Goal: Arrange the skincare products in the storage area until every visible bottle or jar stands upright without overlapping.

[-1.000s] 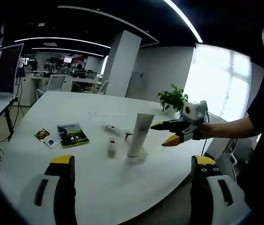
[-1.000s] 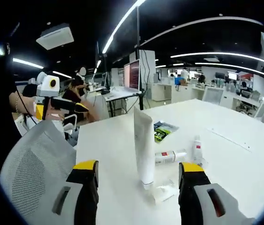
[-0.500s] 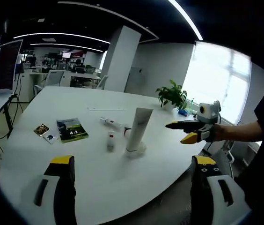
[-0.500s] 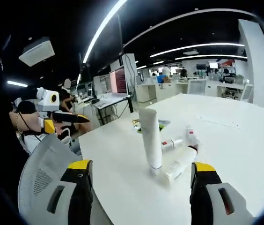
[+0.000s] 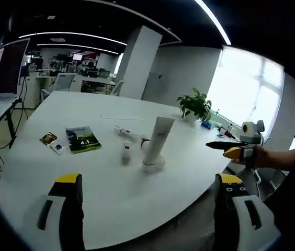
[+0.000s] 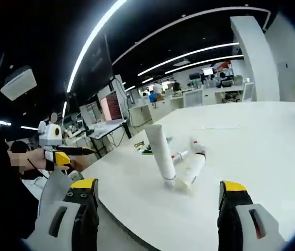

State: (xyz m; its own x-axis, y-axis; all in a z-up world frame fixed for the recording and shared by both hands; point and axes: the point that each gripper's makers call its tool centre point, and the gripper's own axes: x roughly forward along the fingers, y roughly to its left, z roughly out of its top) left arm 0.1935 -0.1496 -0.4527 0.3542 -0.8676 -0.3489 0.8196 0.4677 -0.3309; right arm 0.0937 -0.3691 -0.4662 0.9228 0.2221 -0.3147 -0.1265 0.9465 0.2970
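Currently, a round white table (image 5: 111,198) is seen ahead of both grippers. In the left gripper view, the left gripper (image 5: 148,209) is held back from the table's near edge, jaws spread wide and nothing between them. Straight ahead of it, a tall white tube (image 5: 157,140) stands upright on its cap near the table's middle. A second white tube (image 6: 191,171) is recorded lying flat, touching the standing tube's base; it is clearest in the right gripper view. Just left of the tall tube, a small bottle (image 5: 126,153) with a red mark stands upright, apart from it. Beyond these, a slim tube (image 5: 125,134) lies on its side. Farther left of the left gripper's line, a green booklet (image 5: 82,139) and small cards (image 5: 53,142) lie flat. A potted plant (image 5: 194,106) is noted at the far edge.

The right gripper (image 5: 223,148) is seen at the right of the left gripper view, off the table's edge, held by a hand (image 5: 257,156); in its own view its jaws are likewise spread apart and empty (image 6: 158,209), with the tubes ahead and slightly left of centre. The left gripper appears there at far left, well apart from the products.
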